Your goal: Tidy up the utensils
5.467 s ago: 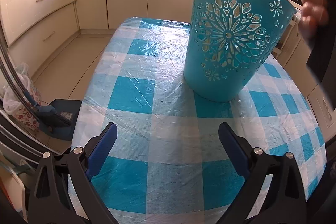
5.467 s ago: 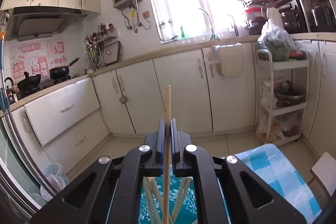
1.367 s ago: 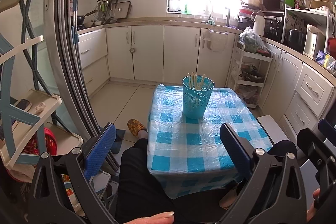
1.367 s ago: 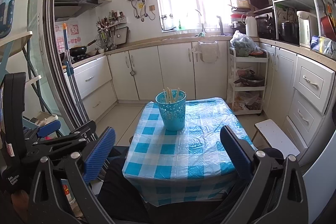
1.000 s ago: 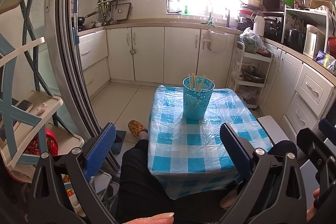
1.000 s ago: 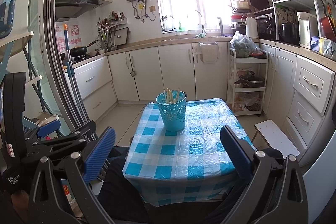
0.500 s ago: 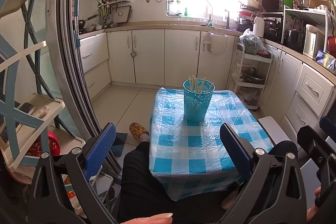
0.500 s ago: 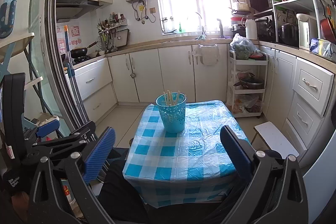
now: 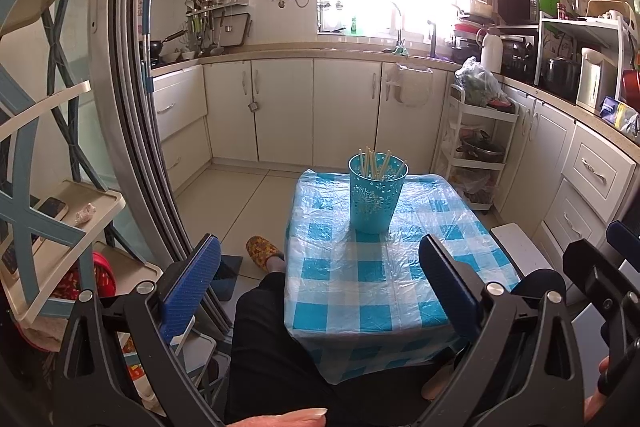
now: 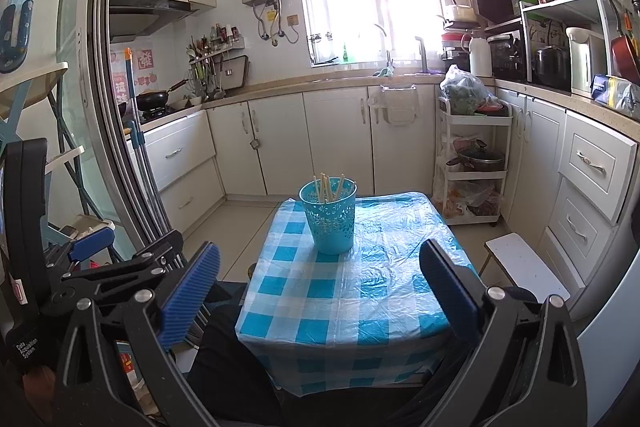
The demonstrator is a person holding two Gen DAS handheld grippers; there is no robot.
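In the left wrist view the left gripper [image 9: 320,291], jaws wide and empty, now sits far back from the turquoise basket [image 9: 377,198] holding the chopsticks [image 9: 376,163], suggesting sorting is finished; the right wrist view shows the right gripper [image 10: 320,293] equally wide, the basket's inside hidden.

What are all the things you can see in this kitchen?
basket: one, turquoise, standing on the table's far half
chopsticks: several, pale wood, upright in the basket
table: one, blue-and-white checked cover under clear plastic, room's middle
trolley: one, white, right of the table by the cabinets
stool: one, white, right of the table
slipper: one, yellow, floor left of the table
left gripper: black with blue pads, open, empty
right gripper: same, open, empty
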